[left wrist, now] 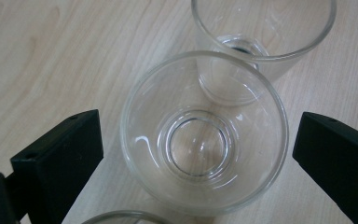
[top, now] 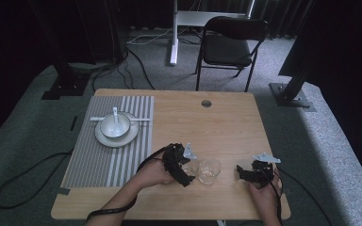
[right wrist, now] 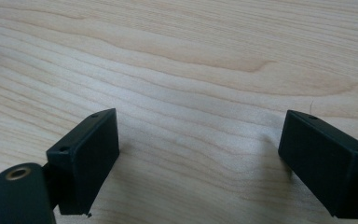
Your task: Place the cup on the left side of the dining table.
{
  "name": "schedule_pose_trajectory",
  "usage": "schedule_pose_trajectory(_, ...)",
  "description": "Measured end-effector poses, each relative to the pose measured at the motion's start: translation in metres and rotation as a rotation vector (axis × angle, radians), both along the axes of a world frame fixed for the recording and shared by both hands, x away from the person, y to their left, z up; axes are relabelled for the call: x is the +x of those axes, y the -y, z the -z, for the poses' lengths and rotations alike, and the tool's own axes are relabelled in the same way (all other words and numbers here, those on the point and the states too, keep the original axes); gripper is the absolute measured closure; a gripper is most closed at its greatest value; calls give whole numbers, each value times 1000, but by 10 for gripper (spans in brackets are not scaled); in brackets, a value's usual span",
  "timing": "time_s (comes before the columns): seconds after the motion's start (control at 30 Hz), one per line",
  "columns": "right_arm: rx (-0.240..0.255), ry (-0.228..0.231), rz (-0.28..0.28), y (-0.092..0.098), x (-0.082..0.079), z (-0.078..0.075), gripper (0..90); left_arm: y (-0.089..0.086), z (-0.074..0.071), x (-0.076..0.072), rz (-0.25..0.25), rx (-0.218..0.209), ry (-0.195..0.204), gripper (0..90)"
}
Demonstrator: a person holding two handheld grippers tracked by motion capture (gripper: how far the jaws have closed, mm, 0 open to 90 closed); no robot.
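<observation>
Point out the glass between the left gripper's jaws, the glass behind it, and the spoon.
near glass [left wrist: 204,140], left gripper view, on its inner base.
far glass [left wrist: 279,28], left gripper view, on its inner wall.
spoon [top: 116,118], high view, on the handle over the bowl.

second glass [left wrist: 265,32] touching behind nearer glass [left wrist: 204,140], slim gaps beside jaws, bare table [top: 235,122] rightward

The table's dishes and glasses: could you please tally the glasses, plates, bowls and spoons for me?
Glasses: 3
Plate: 1
Bowl: 1
Spoon: 1
Total: 6
</observation>
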State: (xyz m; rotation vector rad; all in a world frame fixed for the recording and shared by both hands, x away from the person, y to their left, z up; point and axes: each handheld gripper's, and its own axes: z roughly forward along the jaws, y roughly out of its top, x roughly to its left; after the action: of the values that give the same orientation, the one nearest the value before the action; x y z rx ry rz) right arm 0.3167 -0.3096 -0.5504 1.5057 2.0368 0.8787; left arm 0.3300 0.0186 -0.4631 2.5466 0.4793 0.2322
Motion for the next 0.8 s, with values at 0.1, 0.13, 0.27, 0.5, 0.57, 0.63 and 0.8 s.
schedule_pose_trajectory(0.1,0,0,0,0,0,0,117,1,0,3,-36,0,-15,62)
schedule_pose_trajectory(0.13,0,0,0,0,0,0,117,1,0,3,-36,0,-15,62)
schedule_pose_trajectory(0.27,0,0,0,0,0,0,117,7,4,3,-32,47,-18,62)
schedule_pose_trajectory(0.5,0,0,0,0,0,0,117,14,9,1,-5,96,2,168)
schedule_pose_trajectory(0.57,0,0,0,0,0,0,117,15,9,2,-9,103,-1,169)
schedule_pose_trajectory(0.63,0,0,0,0,0,0,117,15,9,3,-11,102,-13,172)
schedule_pose_trajectory(0.8,0,0,0,0,0,0,117,14,9,3,-26,81,-29,182)
